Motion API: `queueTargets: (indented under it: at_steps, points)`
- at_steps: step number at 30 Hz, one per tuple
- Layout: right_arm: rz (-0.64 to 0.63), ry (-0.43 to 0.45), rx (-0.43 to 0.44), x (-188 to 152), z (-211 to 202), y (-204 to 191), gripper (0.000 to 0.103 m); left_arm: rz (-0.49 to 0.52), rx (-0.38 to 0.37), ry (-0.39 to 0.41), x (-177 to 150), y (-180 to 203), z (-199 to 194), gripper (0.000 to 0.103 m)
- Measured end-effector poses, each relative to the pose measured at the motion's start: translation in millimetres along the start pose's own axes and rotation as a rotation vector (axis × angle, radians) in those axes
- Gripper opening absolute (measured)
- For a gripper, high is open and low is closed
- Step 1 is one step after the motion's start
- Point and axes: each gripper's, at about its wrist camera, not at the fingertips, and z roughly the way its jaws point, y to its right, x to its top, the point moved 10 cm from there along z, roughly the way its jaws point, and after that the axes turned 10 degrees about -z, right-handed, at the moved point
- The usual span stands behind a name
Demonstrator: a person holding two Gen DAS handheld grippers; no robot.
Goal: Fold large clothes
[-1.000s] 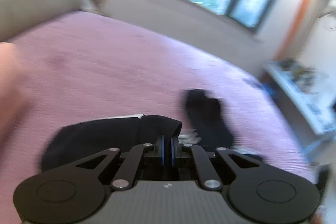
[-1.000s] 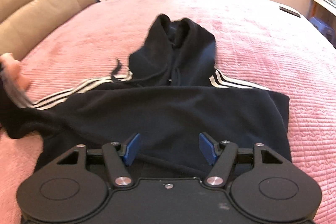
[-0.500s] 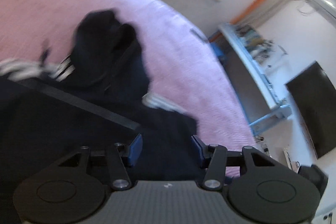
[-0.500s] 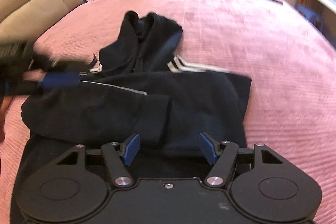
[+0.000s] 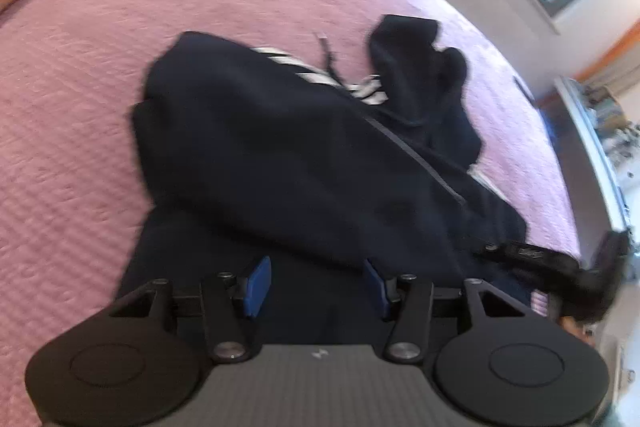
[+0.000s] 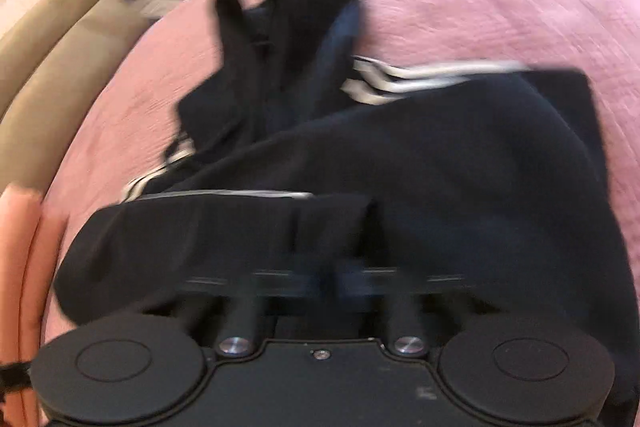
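A black hooded jacket (image 5: 304, 155) with white sleeve stripes lies partly folded on a bed under a pink quilted bedspread (image 5: 80, 115). In the left wrist view its body fills the middle, the hood (image 5: 416, 67) bunched at the far right end and a drawstring (image 5: 328, 55) trailing beside the stripes (image 5: 320, 75).

The left gripper (image 5: 316, 285) hangs over the near edge of the jacket; its blue-padded fingers (image 5: 256, 285) stand apart with dark fabric below and between them, the pads not pressing on it.

At the right edge of that view the right gripper (image 5: 560, 263) reaches in low over the jacket's end.

In the right wrist view the picture is smeared. A folded sleeve (image 6: 224, 227) lies across the jacket just ahead of the right gripper (image 6: 320, 283), whose fingers have just been closing and now show only as a blurred dark bar against the fabric. Whether cloth is pinched between them I cannot tell. The hood (image 6: 280, 43) lies beyond, toward the beige headboard (image 6: 52, 67).
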Motion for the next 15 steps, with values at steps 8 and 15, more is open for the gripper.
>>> queueTargets:
  at_steps: [8,15]
  points:
    - [-0.129,0.320,-0.230,96,-130,-1,0.008,-0.059,-0.040,0.082,21,-14,5,0.052]
    - [-0.020,0.100,-0.413,48,-100,72,0.008,-0.125,-0.104,0.079,29,-15,35,0.053]
